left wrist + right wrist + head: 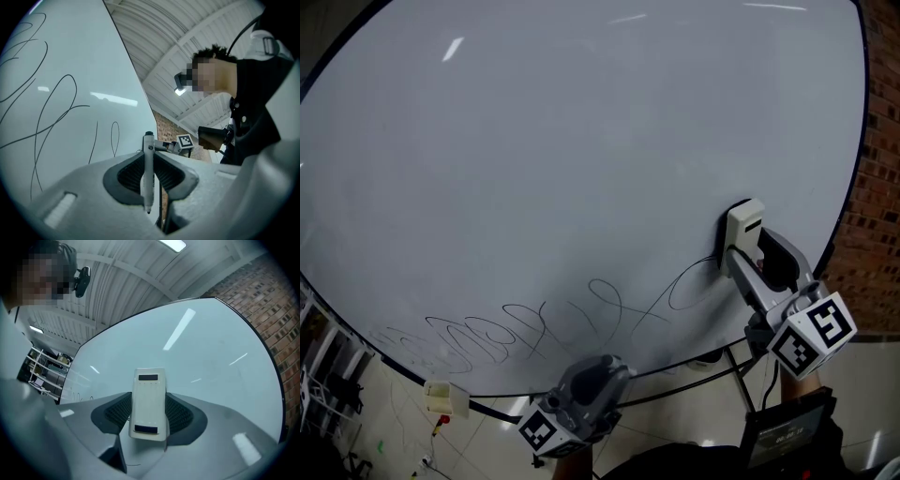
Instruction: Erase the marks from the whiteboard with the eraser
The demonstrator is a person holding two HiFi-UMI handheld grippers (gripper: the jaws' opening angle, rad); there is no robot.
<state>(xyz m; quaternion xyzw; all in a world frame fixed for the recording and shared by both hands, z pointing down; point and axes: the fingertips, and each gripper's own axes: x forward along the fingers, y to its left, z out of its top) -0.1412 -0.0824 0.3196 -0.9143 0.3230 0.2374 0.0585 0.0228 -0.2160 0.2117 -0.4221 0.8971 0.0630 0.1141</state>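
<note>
Eraser (742, 225) clamped in right tongs (149, 414), at whiteboard (581, 141), right of scribbles (534, 330), left tongs (149, 177) gripping marker (148, 157)

Cream eraser (742, 225) against whiteboard (581, 141) (looping marks (542, 328) lower left).

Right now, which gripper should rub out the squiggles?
Right, most likely. The right gripper has its jaws shut on the eraser, up at the whiteboard beside the right end of the marks. The left gripper holds a marker, low by the board's bottom edge.
</note>
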